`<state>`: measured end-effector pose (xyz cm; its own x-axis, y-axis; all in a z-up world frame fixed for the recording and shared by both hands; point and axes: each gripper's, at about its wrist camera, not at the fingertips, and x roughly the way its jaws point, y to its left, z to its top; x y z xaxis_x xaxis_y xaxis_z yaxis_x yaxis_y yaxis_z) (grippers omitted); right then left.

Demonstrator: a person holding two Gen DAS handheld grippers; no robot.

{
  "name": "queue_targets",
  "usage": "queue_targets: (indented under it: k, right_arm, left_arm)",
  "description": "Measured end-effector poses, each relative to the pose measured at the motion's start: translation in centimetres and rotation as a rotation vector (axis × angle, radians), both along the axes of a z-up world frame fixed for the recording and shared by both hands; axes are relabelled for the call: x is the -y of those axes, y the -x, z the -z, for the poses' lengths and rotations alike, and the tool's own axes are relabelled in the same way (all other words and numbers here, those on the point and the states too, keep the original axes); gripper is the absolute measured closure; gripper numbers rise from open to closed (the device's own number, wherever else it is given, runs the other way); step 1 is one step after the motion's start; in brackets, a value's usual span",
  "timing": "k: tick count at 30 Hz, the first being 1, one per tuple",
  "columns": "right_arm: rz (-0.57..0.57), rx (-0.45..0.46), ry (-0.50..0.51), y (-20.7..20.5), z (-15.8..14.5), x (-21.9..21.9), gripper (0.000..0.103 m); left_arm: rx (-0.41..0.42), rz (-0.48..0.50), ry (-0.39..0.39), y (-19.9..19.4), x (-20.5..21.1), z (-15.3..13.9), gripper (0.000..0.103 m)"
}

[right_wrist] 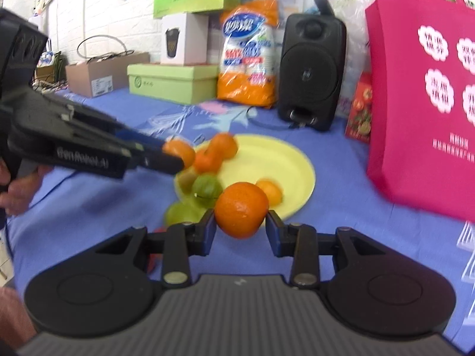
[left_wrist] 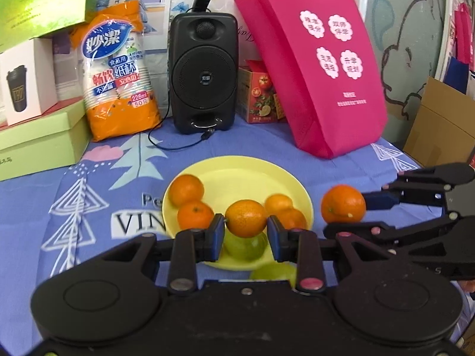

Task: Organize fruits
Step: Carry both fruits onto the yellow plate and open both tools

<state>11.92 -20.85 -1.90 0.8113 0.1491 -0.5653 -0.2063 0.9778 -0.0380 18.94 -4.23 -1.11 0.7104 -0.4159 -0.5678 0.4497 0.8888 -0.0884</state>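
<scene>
We recorded both wrist views under bright, even indoor light, with only soft, faint shadows on the blue tablecloth (left_wrist: 341,154). A sheen of glare lay on the green gift bag (left_wrist: 44,3) and on the plastic pack of paper cups (left_wrist: 118,68). Fisheye distortion bent the straight edges near the borders, and the corners were vignetted black. The left wrist view was fairly sharp at centre. The right wrist view was smeared by motion blur, most strongly over the yellow plate (right_wrist: 282,166) and the pink tote bag (right_wrist: 421,112).
</scene>
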Motion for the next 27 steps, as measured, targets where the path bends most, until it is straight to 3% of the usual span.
queue_targets:
  k: [12,16,19,27]
  right_arm:
    - [-0.005,-0.046,0.035,-6.3,1.3,-1.6,0.067]
    - [0.007,-0.026,0.045,-6.1,1.4,-1.7,0.053]
    - [0.018,-0.011,0.036,-5.5,0.9,-1.1,0.053]
    - [0.043,-0.001,0.011,-2.8,0.4,-0.2,0.05]
  left_arm:
    - [-0.086,-0.025,0.013,-7.0,1.4,1.7,0.071]
    - [-0.065,-0.042,-0.013,-6.6,0.9,1.7,0.069]
    - [-0.049,-0.054,-0.009,-5.5,0.1,1.2,0.062]
    - [-0.024,-0.061,0.003,-1.3,-1.3,0.3,0.062]
